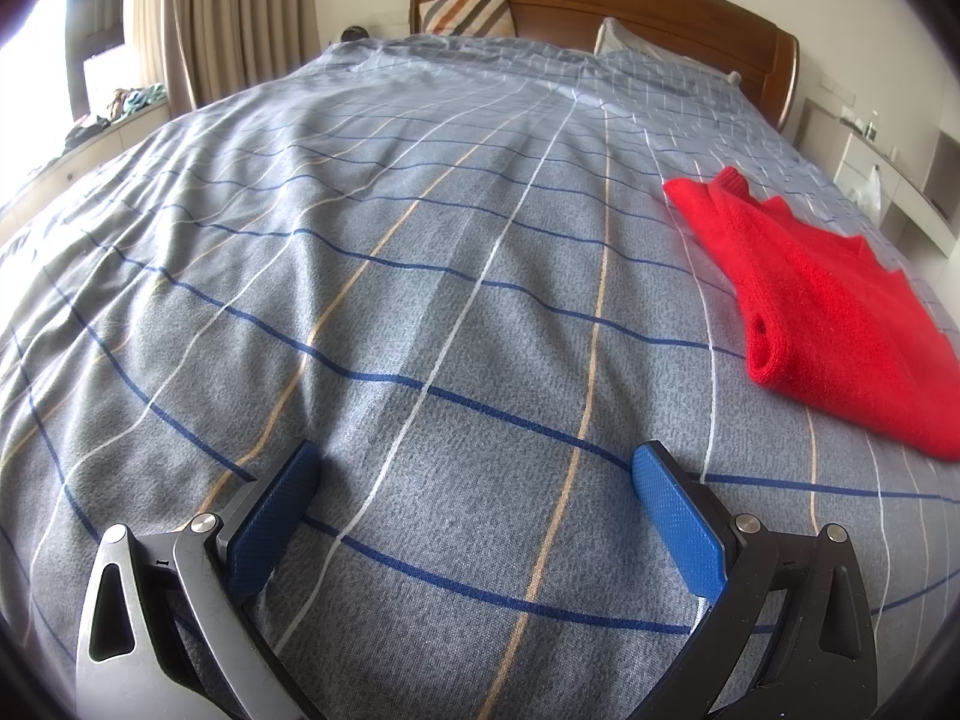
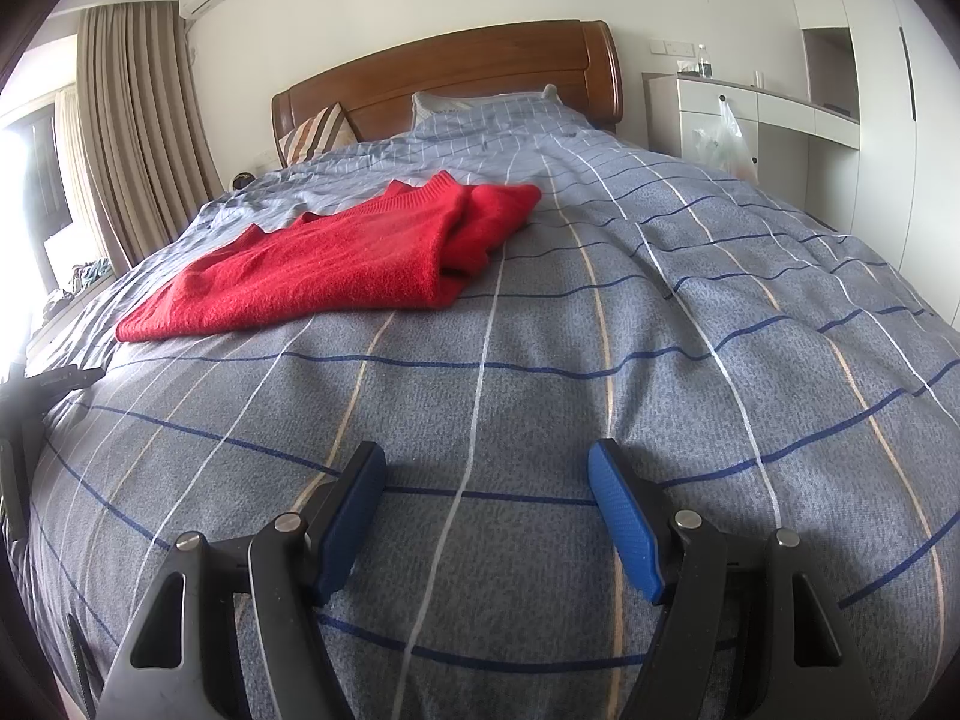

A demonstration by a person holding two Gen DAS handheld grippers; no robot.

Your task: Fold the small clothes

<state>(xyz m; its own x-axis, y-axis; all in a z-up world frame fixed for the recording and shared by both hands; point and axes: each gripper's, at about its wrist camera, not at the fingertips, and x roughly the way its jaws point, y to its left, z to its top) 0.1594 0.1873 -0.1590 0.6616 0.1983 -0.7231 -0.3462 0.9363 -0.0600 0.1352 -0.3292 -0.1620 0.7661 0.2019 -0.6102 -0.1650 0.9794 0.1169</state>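
A red knitted sweater (image 1: 834, 306) lies folded on the grey checked bed cover (image 1: 420, 300), at the right in the left wrist view. In the right wrist view the same sweater (image 2: 336, 258) lies ahead and to the left, sleeves tucked in. My left gripper (image 1: 474, 468) stands open low over bare cover, well left of the sweater, with nothing between its blue pads. My right gripper (image 2: 486, 468) is open too, over bare cover (image 2: 660, 330) nearer than the sweater, holding nothing.
A wooden headboard (image 2: 456, 72) and pillows (image 1: 468, 12) close the far end of the bed. Curtains (image 2: 138, 138) and a window hang at the left. A white desk unit (image 2: 750, 114) with a plastic bag stands right of the bed. A dark part of the other gripper (image 2: 36, 396) shows at the left edge.
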